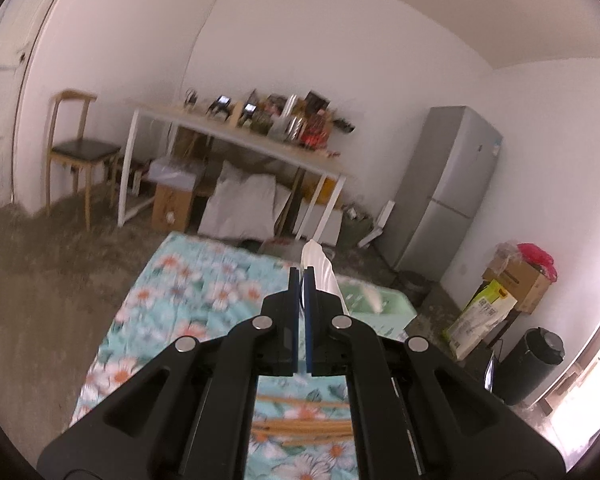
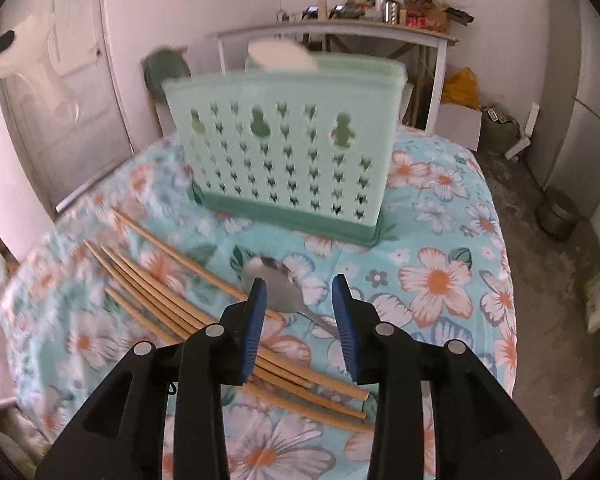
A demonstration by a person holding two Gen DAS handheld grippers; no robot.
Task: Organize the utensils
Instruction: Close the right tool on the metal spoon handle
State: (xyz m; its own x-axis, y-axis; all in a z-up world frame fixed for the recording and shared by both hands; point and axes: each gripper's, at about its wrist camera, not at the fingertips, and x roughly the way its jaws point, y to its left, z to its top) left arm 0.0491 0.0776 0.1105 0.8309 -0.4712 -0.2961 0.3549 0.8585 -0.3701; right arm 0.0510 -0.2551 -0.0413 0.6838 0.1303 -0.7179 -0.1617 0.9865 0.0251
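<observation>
Floral cloth (image 2: 440, 280) covered the desk, w/ a mint perforated utensil holder (image 2: 292, 152) standing upright near the far side. Left gripper (image 1: 303, 280) was clenched on a white plastic spoon (image 1: 320, 272), held in the air. Right gripper (image 2: 300, 292) hovered w/ fingers apart, not gripping, over a metal spoon (image 2: 278, 284) lying beside a loose bunch of wooden chopsticks (image 2: 172, 300) on the cloth.

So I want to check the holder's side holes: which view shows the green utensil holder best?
The right wrist view: the green utensil holder stands upright, its perforated wall facing the camera. The left wrist view catches only its rim behind the left gripper.
</observation>
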